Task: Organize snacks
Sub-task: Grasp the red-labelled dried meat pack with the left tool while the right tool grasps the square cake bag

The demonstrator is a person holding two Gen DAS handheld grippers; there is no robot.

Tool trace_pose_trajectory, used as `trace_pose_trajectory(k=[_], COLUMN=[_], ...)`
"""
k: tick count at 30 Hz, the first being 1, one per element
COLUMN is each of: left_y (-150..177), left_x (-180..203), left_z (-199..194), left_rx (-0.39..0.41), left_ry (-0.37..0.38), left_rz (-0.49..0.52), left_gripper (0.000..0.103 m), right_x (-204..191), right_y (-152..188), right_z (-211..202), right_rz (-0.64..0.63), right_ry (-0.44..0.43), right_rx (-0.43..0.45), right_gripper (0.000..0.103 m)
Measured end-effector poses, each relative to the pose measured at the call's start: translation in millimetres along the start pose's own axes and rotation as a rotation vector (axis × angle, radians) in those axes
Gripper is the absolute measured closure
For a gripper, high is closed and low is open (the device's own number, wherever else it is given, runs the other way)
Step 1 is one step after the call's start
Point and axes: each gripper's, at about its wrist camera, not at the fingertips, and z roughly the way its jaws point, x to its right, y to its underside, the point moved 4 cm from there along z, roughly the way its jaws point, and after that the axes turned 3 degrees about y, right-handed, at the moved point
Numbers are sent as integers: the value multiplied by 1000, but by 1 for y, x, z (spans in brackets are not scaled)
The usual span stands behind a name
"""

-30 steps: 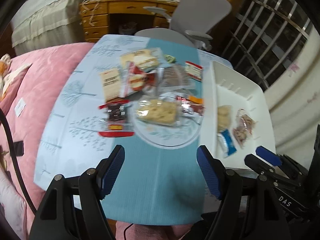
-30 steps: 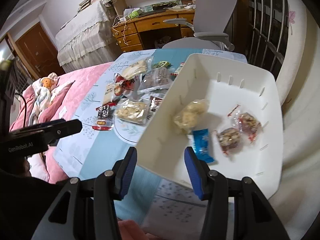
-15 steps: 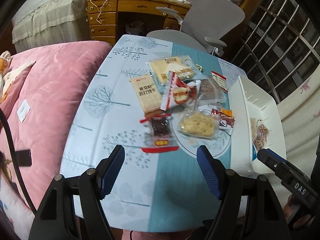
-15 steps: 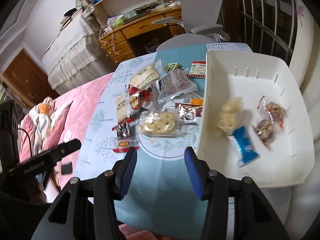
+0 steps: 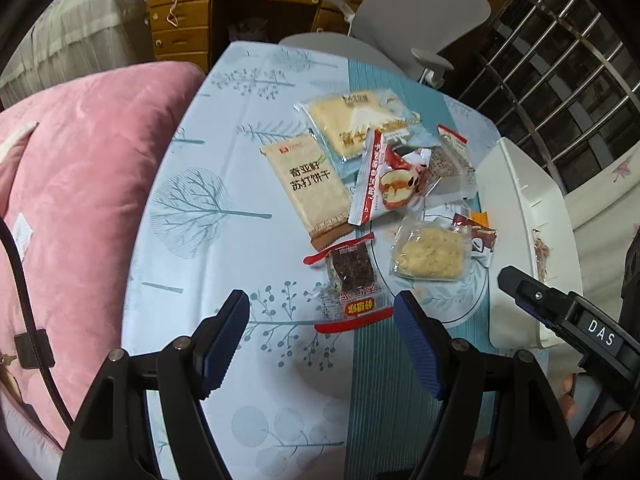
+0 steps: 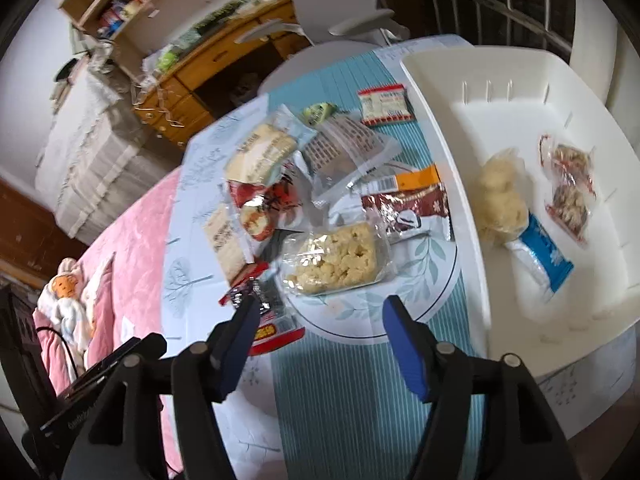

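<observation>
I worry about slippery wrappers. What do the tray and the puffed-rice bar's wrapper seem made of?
Tray: looks like rigid white plastic with a smooth matte finish, judging by its moulded wall slots. Puffed-rice bar's wrapper: apparently thin clear plastic film, glossy and crinkled, since the bar shows through and it catches glare.

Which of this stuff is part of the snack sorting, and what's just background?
Job:
white bin
snacks already in it, like the blue packet
loose packets on the table, like the rice cake and cracker pack

Background:
pink quilt
desk
office chair
</observation>
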Motion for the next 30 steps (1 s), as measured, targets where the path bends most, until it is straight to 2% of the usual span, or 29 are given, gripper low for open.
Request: trace_pose_trajectory(k=[4,7,12,16,30], left_y=[-4,-9,-18,-23,-34], left_x=[-1,-5,-9,-11,3], left_z=[25,40,60,79,115], left_rx=[-59,-87,-128,-177,-266], left_ry=[-7,-11,-31,-55,-120], left_rz=[-24,-52,-93,-133,-155], left_gripper=[30,30,30,30,30], right_x=[-7,-9,-6,-5,-10], right_y=[-3,-3,-4,-6,-9], right_z=[16,31,54,67,98], right_rz=[-26,-51,-84,-148,-293], right_ry=[33,74,112,145,126], right_rx=[-2,-14,-39,-16,0], right_gripper=[19,15,15,14,9])
